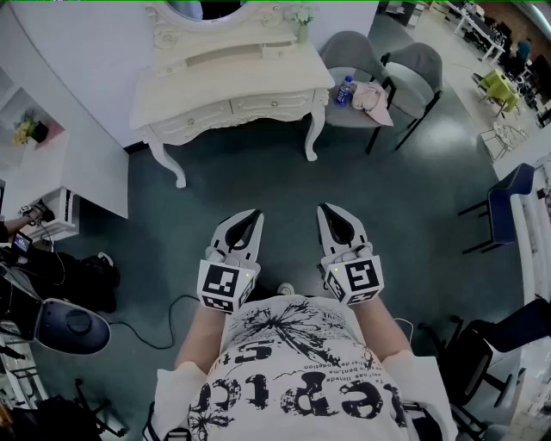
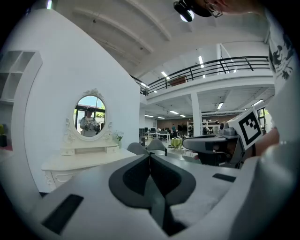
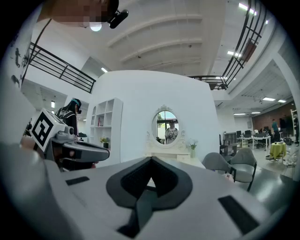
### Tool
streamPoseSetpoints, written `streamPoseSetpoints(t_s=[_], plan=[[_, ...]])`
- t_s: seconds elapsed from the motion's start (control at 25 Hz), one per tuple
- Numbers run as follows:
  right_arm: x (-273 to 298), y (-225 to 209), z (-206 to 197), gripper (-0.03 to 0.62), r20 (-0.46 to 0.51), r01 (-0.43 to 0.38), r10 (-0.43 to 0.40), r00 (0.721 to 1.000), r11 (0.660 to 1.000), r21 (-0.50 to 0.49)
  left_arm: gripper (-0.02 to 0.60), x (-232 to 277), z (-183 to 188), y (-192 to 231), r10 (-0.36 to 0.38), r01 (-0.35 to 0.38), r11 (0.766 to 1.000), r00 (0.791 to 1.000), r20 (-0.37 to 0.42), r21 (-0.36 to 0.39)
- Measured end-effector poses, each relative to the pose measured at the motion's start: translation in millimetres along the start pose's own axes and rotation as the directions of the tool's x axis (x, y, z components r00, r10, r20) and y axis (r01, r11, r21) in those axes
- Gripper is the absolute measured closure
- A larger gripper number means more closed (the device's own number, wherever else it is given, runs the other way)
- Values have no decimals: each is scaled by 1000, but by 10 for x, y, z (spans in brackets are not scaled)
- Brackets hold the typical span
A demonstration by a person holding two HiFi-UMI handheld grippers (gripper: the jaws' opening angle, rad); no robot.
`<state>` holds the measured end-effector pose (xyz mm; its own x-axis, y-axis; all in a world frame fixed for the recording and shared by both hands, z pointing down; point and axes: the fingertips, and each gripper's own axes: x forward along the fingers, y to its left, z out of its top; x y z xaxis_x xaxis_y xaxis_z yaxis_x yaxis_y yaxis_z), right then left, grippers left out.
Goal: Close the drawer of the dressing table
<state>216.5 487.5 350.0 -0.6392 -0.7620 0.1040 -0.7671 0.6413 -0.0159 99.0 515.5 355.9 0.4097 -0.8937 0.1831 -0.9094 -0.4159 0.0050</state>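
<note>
Holding the left gripper (image 1: 252,215) and the right gripper (image 1: 326,210) side by side above the dark floor (image 1: 258,185), well short of the table (image 1: 232,86), both pointing toward it and lying close to level. Pressing the left gripper's jaws together, tips meeting, with nothing between them. Pressing the right gripper's jaws together the same way, likewise pinching nothing. Facing the table across open floor, both grippers well apart from it. Standing square to its front, with the cream top and curved legs backing onto a white wall. Showing two front drawers (image 1: 271,103) under the tabletop, both looking flush. Showing, on the low riser at the back of the table and toward its right end, a small drawer (image 1: 277,47) sticking out a little past the riser's front. Carrying a vase (image 1: 301,24) with pale flowers at the table's back right corner and an oval mirror (image 3: 165,124) rising behind the riser at the middle. Flanking the table's right side, two grey chairs (image 1: 417,65), the one nearest the table bearing a bottle (image 1: 343,90) and a pink cloth (image 1: 372,96) on its seat.
</note>
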Motion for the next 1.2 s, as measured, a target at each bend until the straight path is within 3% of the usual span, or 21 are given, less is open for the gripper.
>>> streamPoseSetpoints(t_s=[0.2,0.4,0.8,1.2], plan=[[35,19,8,577,-1,-10,10,1000,1000,0,563,18,43,107,11,-11,1000,1000,7,-11],[-1,-125,32,577,36,57,-57,998,998,11,563,70,43,142,15,-15,1000,1000,9,-17],[217,-287,-163,578,-36,92,-91,995,996,8,563,333,-90,353,11,-13,999,1000,-28,-52],[1110,-584,-163,577,-48,154,-153,987,988,26,563,987,-37,1053,-36,34,998,998,-42,-59]])
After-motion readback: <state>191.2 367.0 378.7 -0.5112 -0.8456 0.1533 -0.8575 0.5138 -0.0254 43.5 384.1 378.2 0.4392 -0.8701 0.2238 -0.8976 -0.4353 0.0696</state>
